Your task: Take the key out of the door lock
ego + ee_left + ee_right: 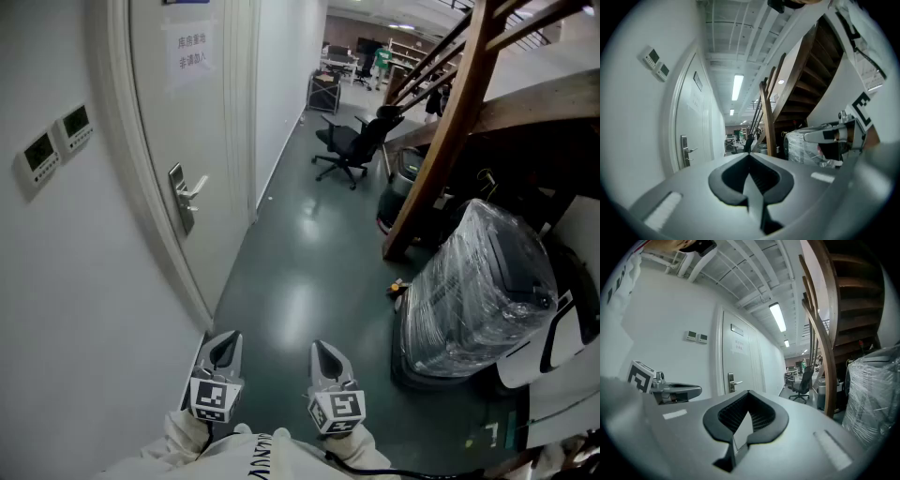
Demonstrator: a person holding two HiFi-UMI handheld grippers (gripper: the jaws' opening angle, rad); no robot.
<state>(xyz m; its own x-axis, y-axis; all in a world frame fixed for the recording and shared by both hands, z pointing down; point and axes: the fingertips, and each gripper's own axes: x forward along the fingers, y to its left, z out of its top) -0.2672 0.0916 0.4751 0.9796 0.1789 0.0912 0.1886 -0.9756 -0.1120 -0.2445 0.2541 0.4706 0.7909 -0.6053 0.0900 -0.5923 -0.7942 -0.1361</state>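
Note:
The white door point(178, 103) stands shut on the left of the corridor, with a metal lock plate and lever handle point(183, 197). The lock also shows small in the left gripper view point(684, 151) and in the right gripper view point(732, 382). No key can be made out at this distance. My left gripper point(223, 339) and right gripper point(324, 347) are held side by side close to the body, well short of the door. Both point level along the corridor, jaws together, with nothing between them point(749, 154) point(748, 393).
Two wall control panels point(54, 142) sit left of the door frame. A wooden stair stringer point(441, 141) slants down on the right, beside a plastic-wrapped machine point(483, 281). A black office chair point(349, 148) stands further down the dark green floor point(291, 272).

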